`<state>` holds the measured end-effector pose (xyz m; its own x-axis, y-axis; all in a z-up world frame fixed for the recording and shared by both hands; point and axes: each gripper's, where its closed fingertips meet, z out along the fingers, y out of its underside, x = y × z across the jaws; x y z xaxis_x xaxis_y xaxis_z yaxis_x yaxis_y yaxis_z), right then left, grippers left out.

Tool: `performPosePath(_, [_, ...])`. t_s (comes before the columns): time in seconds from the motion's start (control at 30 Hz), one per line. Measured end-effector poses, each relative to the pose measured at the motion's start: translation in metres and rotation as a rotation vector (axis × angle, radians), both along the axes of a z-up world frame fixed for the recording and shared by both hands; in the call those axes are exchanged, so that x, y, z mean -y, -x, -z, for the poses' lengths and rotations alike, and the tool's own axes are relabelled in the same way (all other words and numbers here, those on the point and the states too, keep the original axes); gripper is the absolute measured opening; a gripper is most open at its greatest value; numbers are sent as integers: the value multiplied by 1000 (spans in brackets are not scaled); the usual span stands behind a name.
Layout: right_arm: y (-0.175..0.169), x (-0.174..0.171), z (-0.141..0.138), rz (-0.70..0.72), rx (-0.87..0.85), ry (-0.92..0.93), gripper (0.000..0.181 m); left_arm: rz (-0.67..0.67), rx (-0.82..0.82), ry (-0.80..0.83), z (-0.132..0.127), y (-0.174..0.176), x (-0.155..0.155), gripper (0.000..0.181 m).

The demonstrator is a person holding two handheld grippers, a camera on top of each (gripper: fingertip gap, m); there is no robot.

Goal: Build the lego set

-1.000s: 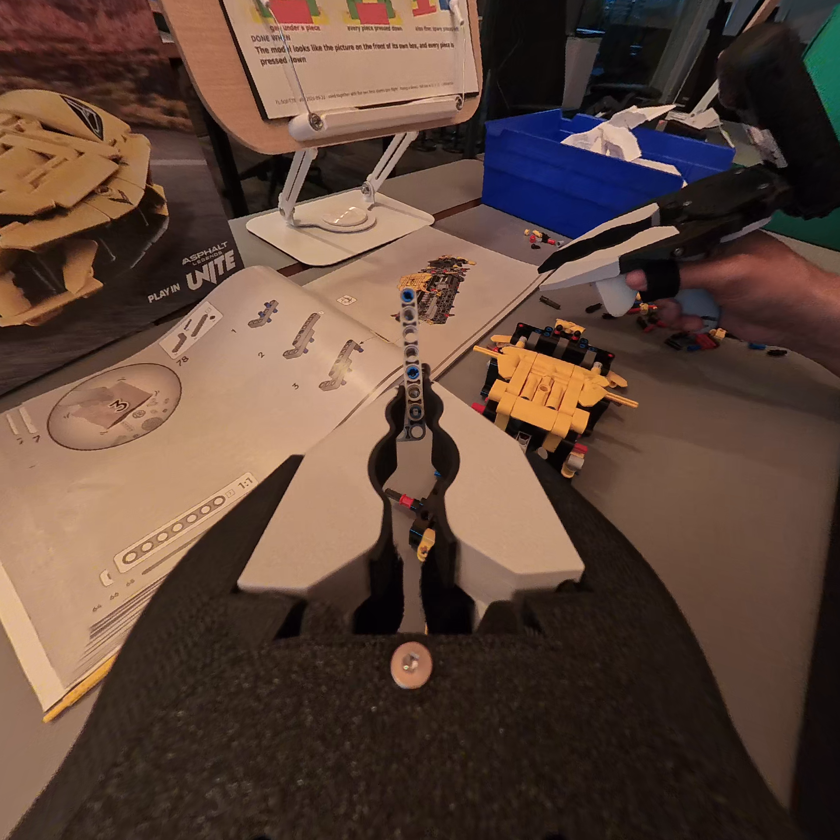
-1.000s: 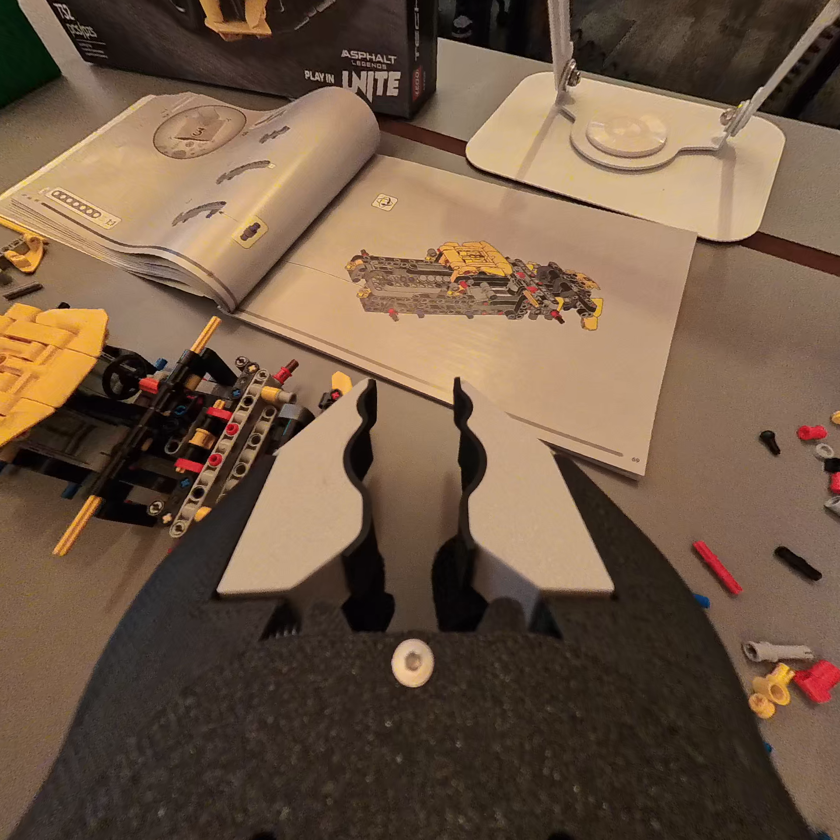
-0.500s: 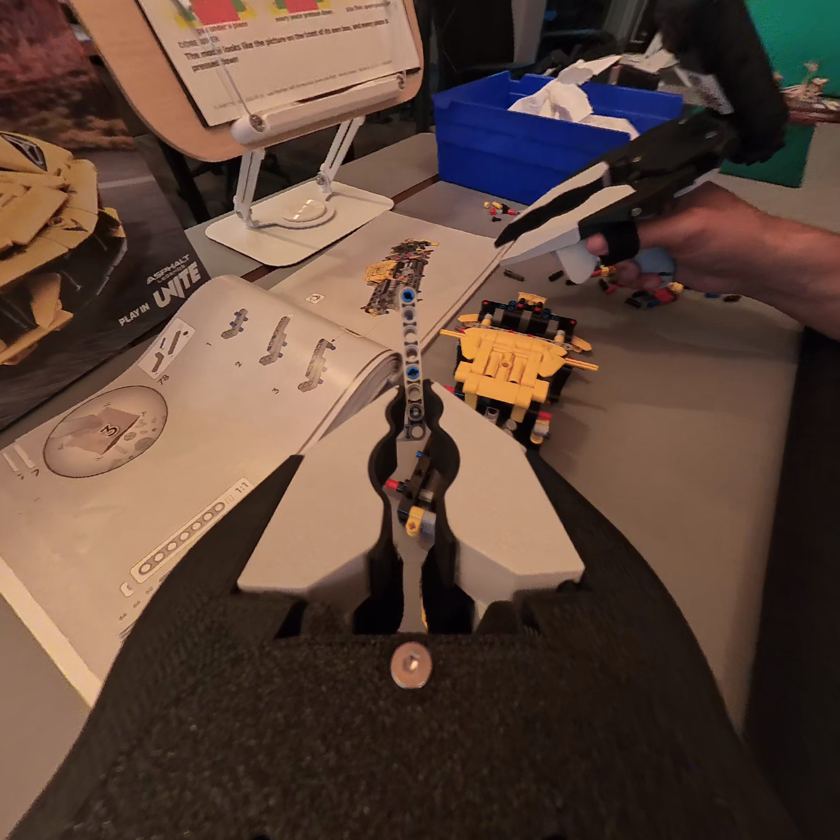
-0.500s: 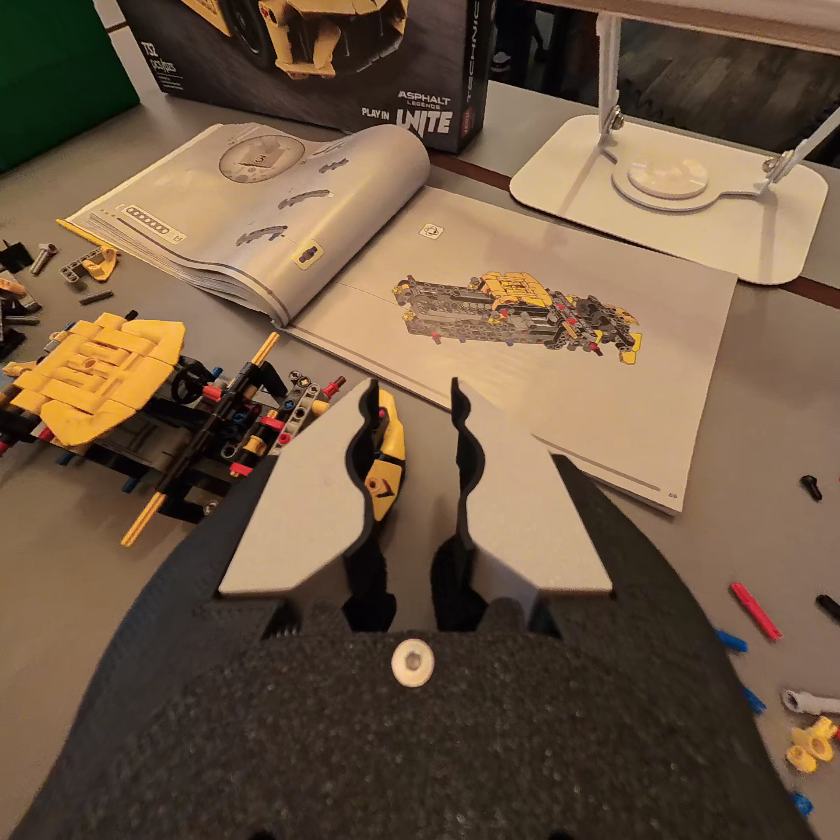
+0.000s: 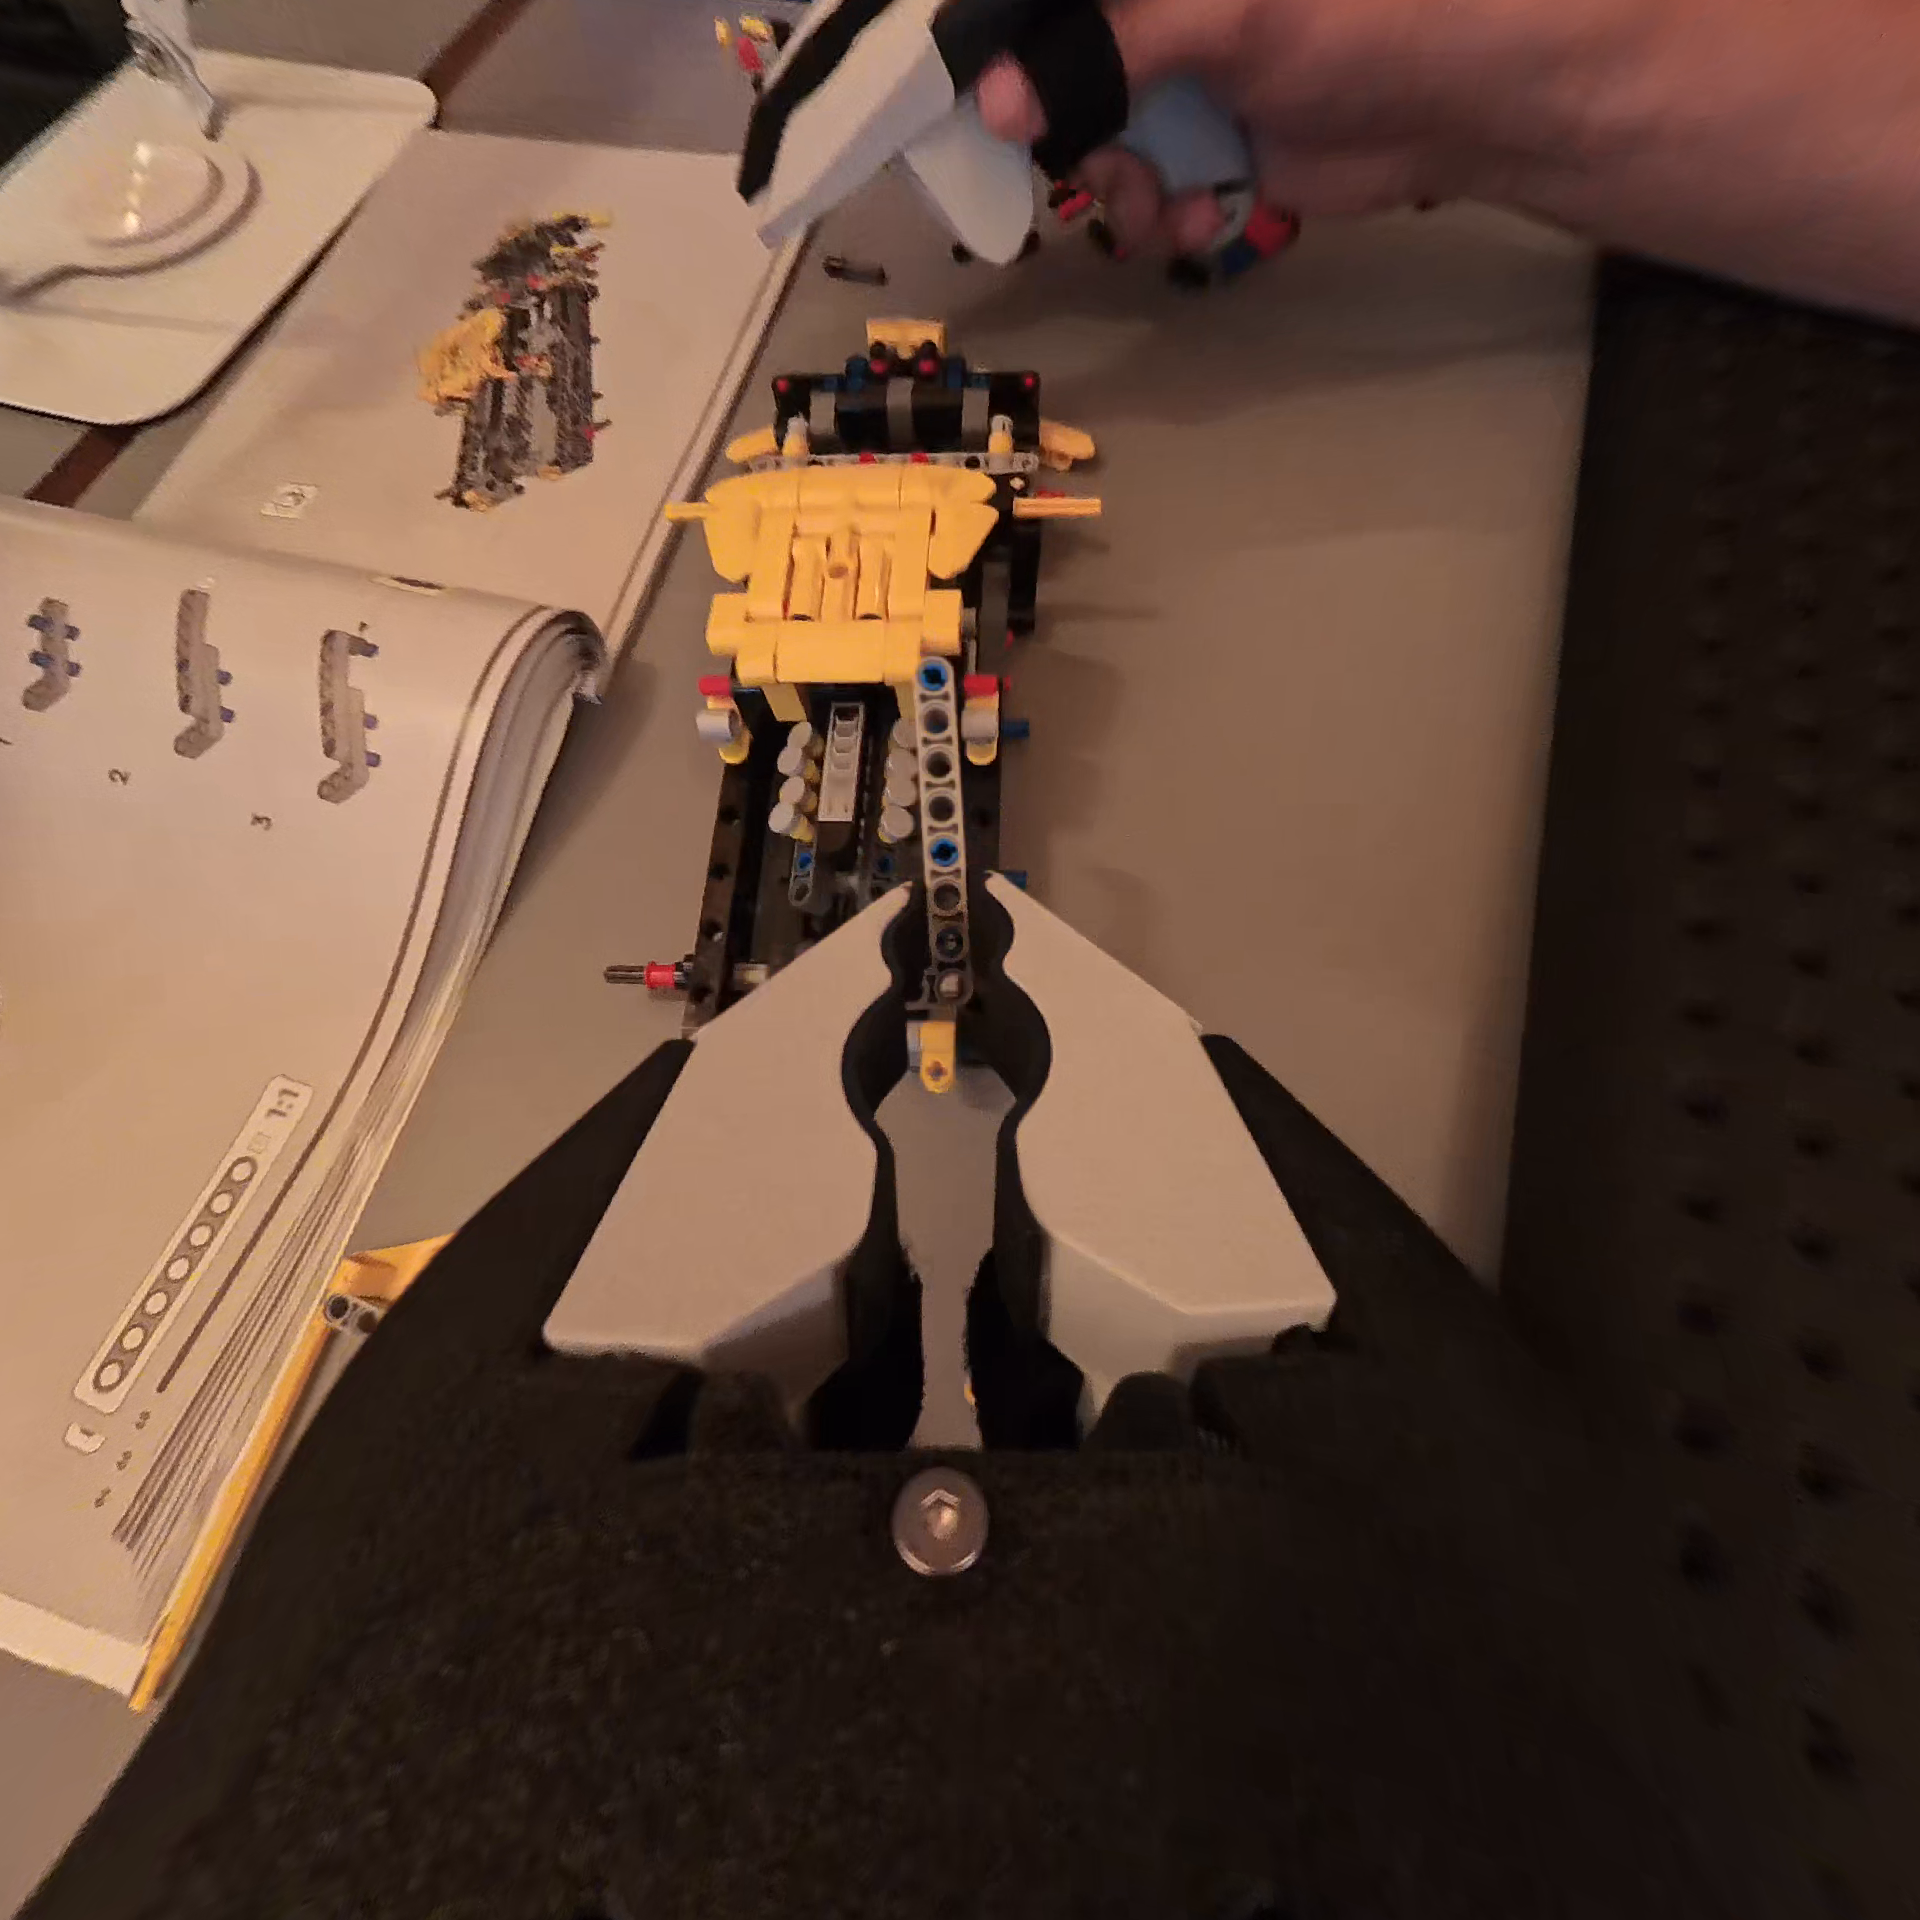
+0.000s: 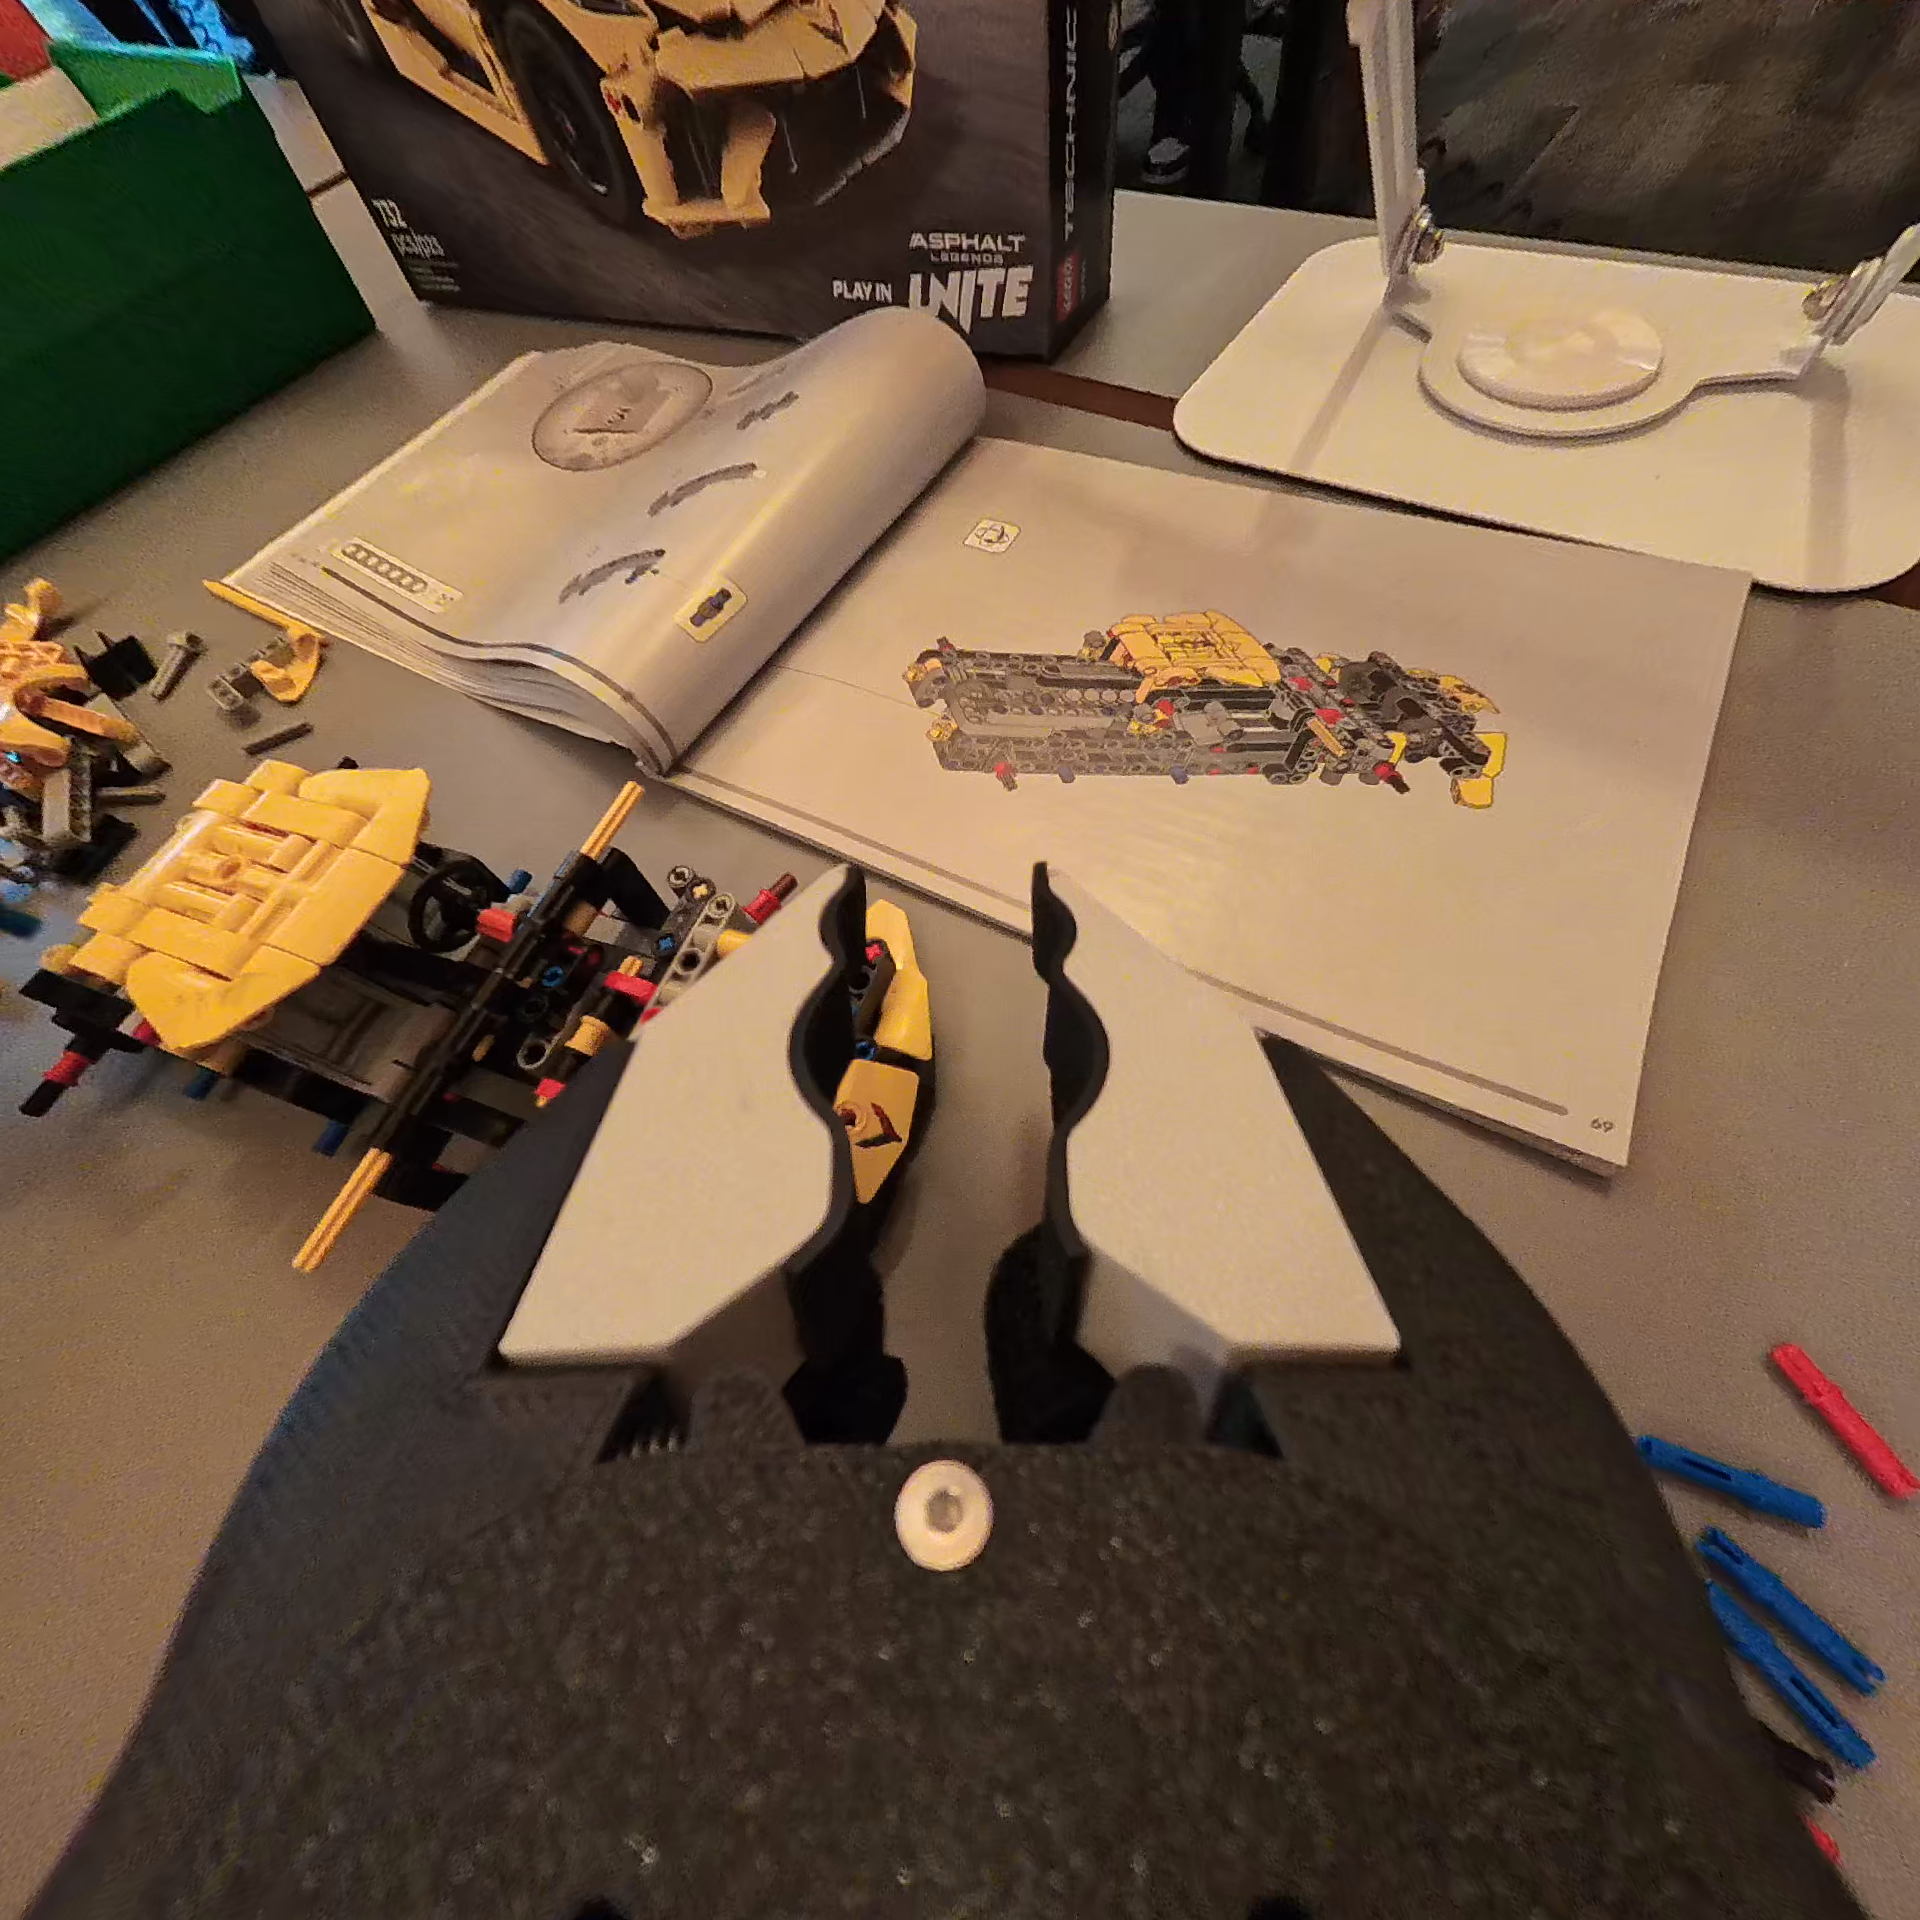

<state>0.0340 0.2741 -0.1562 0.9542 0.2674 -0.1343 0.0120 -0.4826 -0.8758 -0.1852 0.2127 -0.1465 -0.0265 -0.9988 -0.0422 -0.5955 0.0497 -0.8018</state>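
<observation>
My left gripper is shut on a long grey lego beam with blue pins. The beam lies over the right side of the yellow and black lego car, which sits on the grey table. Whether beam and car touch, I cannot tell. My right gripper is open and empty, just right of the car's near end. A yellow curved car piece shows between its fingers. The right gripper also shows in the left wrist view, held by a hand beyond the car.
The open instruction booklet lies behind the car, with the set's box and a white stand base farther back. A green bin is at left. Loose pieces lie at left; blue and red pins at right. The left gripper's tips are roughly 25 cm from the right gripper's.
My left gripper has tilted down and moved over the car, bringing the beam above its right side. My right gripper has drawn back a little; the view shifted right to left.
</observation>
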Motion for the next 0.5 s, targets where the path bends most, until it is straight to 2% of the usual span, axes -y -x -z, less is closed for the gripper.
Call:
performPosePath(0.13, [-3, 0, -5, 8, -4, -14, 30, 33, -58, 26, 9, 2, 9, 7])
performPosePath(0.27, [0, -1, -9, -2, -2, -20, 30, -9, -186, -14, 25, 8, 2, 7])
performPosePath(0.43, [7, 0, -11, -25, 13, -25, 30, -13, -93, 92, 3, 5, 7, 7])
performPosePath(0.5, [8, 1, -13, -31, 17, -33, 30, 1, -113, 123, 1, 7, 5, 7])
